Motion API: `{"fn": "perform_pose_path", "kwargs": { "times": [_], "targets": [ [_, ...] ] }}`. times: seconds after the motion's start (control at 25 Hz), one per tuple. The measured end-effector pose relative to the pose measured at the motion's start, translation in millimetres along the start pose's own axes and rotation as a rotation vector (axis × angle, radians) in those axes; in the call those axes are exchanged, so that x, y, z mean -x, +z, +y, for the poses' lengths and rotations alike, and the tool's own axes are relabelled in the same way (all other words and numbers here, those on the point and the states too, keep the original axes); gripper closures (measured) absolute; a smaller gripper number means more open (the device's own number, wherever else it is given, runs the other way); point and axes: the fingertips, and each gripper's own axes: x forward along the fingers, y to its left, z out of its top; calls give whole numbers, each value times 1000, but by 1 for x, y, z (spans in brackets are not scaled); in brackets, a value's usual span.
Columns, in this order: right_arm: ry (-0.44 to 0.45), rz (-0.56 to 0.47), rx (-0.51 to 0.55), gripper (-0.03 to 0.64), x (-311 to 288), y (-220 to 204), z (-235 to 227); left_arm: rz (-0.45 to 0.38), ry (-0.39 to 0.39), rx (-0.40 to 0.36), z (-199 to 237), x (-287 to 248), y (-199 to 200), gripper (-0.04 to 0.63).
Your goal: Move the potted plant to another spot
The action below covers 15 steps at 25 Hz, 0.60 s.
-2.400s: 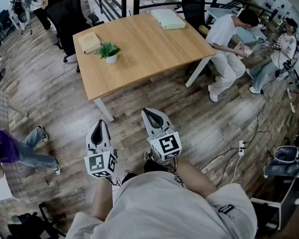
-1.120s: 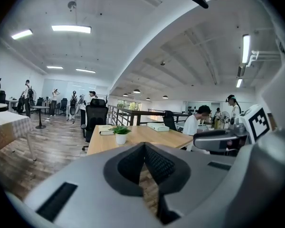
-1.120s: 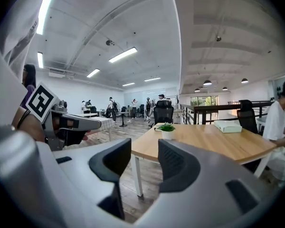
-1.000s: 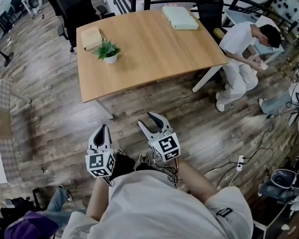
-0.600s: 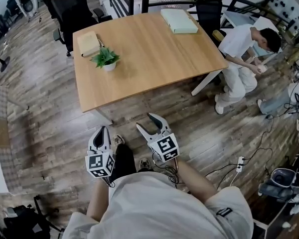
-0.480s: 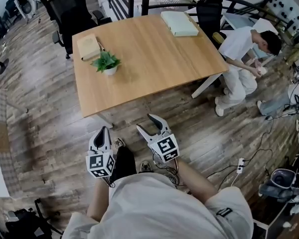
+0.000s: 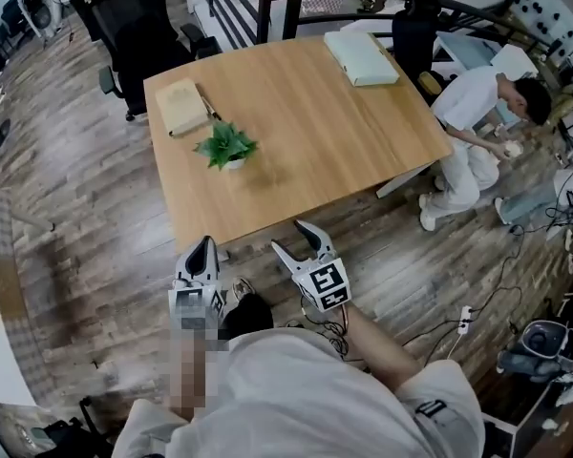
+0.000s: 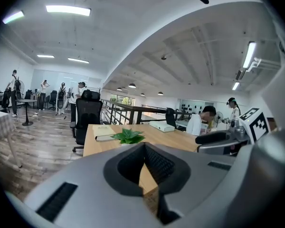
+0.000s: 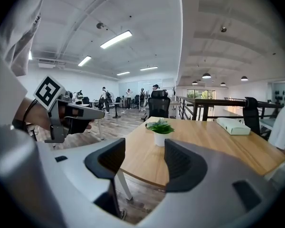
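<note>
The potted plant (image 7: 227,147), green leaves in a small white pot, stands on the wooden table (image 7: 334,132) towards its left side. In front of the table's near edge, over the floor, are both grippers, well short of the plant. My left gripper (image 7: 203,247) is shut and empty. In the left gripper view the potted plant (image 8: 128,136) shows just above the joined jaws. My right gripper (image 7: 296,240) is open; its jaws have just been opening and hold nothing. The right gripper view shows the potted plant (image 9: 160,128) beyond the gap, on the table.
A tan book (image 7: 181,105) with a pen lies behind the plant and a pale green box (image 7: 361,57) lies at the table's far right. Black chairs (image 7: 138,22) stand at the far left. A person (image 7: 477,113) crouches right of the table. Cables and a power strip (image 7: 465,315) lie on the floor.
Both grippers have come forward to the table's near edge, and the table and plant look closer. The right jaws stand wider apart than before.
</note>
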Motion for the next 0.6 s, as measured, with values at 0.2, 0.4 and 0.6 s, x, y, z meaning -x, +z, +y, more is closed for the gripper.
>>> {"fn": "perform_pose_path", "kwargs": {
  "times": [0.2, 0.4, 0.6],
  "targets": [
    [4, 32, 42, 339, -38, 12, 2, -6, -35, 14, 34, -28, 12, 584],
    [-10, 69, 46, 324, -62, 12, -2, 16, -55, 37, 59, -46, 7, 584],
    [-17, 122, 12, 316, -79, -2, -7, 54, -63, 68, 74, -52, -5, 583]
  ]
}}
